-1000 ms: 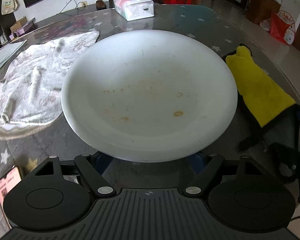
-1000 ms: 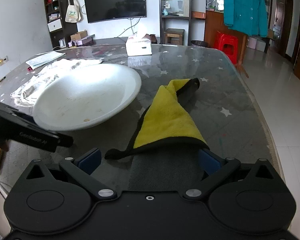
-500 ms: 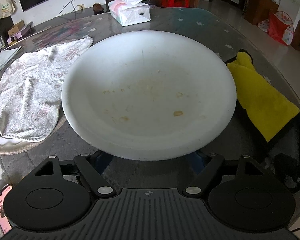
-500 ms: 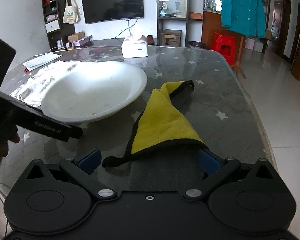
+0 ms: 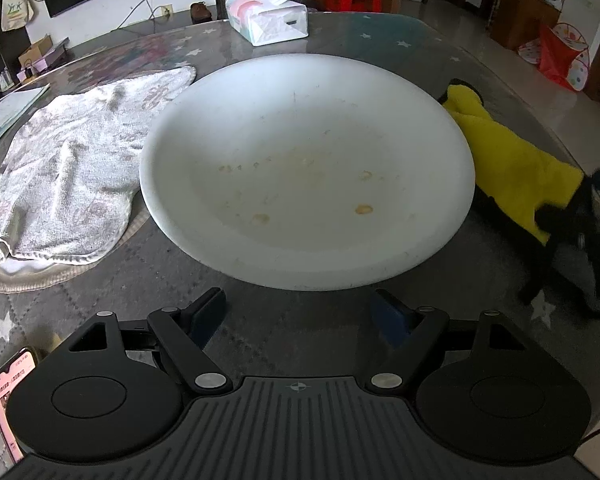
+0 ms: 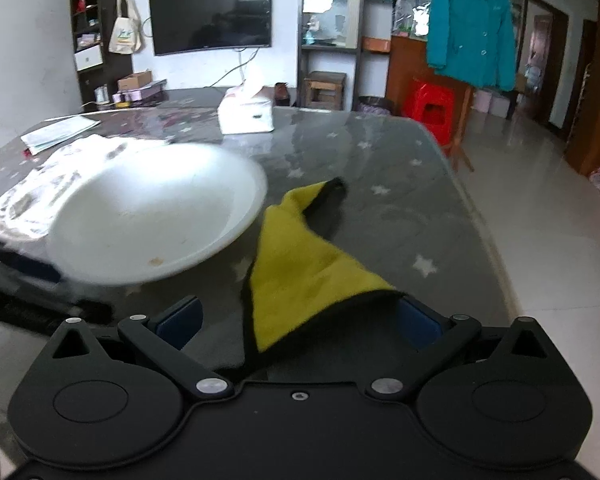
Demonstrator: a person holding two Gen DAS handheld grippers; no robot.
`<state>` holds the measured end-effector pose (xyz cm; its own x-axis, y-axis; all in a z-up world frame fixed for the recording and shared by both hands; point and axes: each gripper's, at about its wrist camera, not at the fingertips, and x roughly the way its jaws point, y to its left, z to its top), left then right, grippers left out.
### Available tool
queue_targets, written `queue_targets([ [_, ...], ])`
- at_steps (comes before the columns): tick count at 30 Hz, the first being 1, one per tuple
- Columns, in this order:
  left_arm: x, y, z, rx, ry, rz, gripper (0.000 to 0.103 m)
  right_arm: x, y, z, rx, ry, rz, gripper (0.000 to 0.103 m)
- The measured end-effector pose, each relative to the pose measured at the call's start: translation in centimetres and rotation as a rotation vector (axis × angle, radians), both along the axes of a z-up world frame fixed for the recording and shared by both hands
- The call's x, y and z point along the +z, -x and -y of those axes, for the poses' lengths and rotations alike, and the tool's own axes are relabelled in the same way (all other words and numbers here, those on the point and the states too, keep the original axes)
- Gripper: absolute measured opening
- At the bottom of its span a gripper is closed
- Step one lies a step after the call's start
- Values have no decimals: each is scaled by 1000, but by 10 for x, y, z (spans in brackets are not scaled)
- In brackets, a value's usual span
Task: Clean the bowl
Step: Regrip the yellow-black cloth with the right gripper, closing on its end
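Observation:
A wide white bowl (image 5: pixel 308 168) with dried food spots stands mid-table. My left gripper (image 5: pixel 300 312) is open just short of its near rim, with nothing between the fingers. A yellow cloth with black edging (image 5: pixel 512 168) lies right of the bowl. In the right wrist view the cloth (image 6: pixel 300 272) has its near corner between the fingers of my right gripper (image 6: pixel 300 320), whose jaws stand wide and do not press on it. The bowl (image 6: pixel 152 216) sits to its left there, with the left gripper (image 6: pixel 28 280) a dark blur beside it.
A grey-white towel (image 5: pixel 68 168) lies left of the bowl, with papers (image 5: pixel 4 116) beyond it. A tissue box (image 5: pixel 268 20) stands at the back. A phone (image 5: pixel 8 392) rests at the near left. The table edge (image 6: pixel 480 216) runs along the right.
The bowl's near rim no longer covers the left fingertips; a gap shows. The right gripper has slid forward, so the cloth's corner lies deeper between its fingers.

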<state>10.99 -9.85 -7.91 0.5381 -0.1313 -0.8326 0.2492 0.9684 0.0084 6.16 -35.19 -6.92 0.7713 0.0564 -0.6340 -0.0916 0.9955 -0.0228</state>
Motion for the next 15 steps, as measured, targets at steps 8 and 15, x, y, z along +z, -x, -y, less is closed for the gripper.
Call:
queue_targets([
  [8,0,2,-4,-1,0,0,81,-1,-23,19,-63,-23,15,103],
  [15,0,3,-4,-1,-2,-5,81,-12,-31,20,-47,-33,-28,95],
])
